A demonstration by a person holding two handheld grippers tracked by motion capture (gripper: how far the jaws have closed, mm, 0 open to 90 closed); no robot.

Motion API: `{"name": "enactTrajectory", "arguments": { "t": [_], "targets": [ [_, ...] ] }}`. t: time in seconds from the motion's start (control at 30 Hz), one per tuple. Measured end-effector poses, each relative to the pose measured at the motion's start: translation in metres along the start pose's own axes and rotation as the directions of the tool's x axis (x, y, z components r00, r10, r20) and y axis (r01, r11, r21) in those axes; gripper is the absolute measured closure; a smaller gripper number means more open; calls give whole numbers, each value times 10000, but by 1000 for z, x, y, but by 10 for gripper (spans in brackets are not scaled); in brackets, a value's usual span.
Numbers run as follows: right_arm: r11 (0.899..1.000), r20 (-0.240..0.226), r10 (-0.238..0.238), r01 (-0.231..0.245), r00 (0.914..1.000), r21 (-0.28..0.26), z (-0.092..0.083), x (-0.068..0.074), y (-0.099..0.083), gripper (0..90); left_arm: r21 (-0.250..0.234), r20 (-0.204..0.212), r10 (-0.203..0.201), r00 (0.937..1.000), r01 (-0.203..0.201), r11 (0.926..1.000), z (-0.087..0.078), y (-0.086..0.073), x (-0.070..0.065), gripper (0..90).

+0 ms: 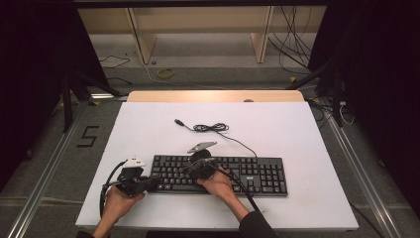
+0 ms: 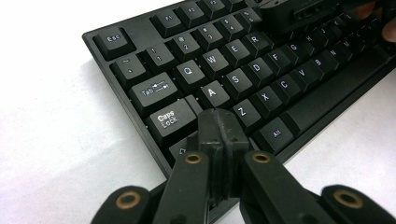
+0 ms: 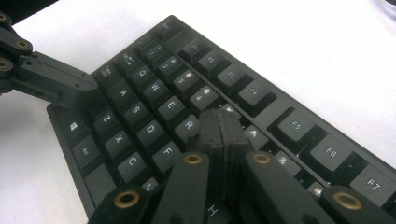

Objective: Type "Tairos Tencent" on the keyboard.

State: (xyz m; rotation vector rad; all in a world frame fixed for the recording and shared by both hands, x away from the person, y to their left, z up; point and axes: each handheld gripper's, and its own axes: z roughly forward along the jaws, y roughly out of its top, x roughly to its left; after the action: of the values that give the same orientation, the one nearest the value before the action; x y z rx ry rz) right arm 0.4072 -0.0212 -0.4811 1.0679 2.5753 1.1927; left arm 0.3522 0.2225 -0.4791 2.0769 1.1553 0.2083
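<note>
A black keyboard lies flat on the white table, in the near half of the surface and slightly left of centre, its long side running across the high view. We see its cable leave the far edge, loop on the bare table beyond it, and end in a plug well apart from the keys. In the left gripper view the keyboard's left end is legible: Esc sits at the outer corner, with Tab and Caps Lock below it. The left gripper has its two black jaws pressed together with nothing between them; their joined tip hovers or rests just over the row holding A and Z, and we cannot tell whether it touches a key. In the high view the left gripper sits just beside the keyboard's left edge, carried by the left hand. The right gripper likewise shows its jaws closed flat against each other, pinching nothing, with the tip above the keys just beyond R in the right gripper view. The right hand rests over the keyboard's middle-left section. In the right gripper view the other gripper's dark arm enters from the left, reaching the keyboard's outer end.
</note>
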Motion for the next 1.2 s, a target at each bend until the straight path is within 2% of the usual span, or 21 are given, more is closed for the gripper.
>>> {"name": "enactTrajectory", "arguments": {
  "t": [0.27, 0.47, 0.7, 0.93, 1.2],
  "targets": [
    [9990, -227, 232, -240, 9995, -384, -9, -1, 2, 892, -593, 113, 48, 9999, -41, 9982, -6, 3, -3, 863],
    [9974, -417, 237, -264, 9988, -664, -18, -1, 4, 863, -1205, 301, -33, 9995, 69, 9927, -10, 4, -3, 809],
    [9950, -565, 182, -236, 9982, -967, -27, -2, 5, 799, -1577, 402, -86, 9992, 149, 9874, -11, 6, -3, 732],
    [9937, -750, 113, -196, 9971, -1105, -37, -1, 2, 693, -1641, 316, -199, 9993, 248, 9861, -10, 9, -3, 584],
    [9902, -950, 92, -223, 9954, -1380, -49, -2, -2, 583, -1752, 203, -251, 9995, 283, 9841, -8, 12, -3, 472]
  ]
}}
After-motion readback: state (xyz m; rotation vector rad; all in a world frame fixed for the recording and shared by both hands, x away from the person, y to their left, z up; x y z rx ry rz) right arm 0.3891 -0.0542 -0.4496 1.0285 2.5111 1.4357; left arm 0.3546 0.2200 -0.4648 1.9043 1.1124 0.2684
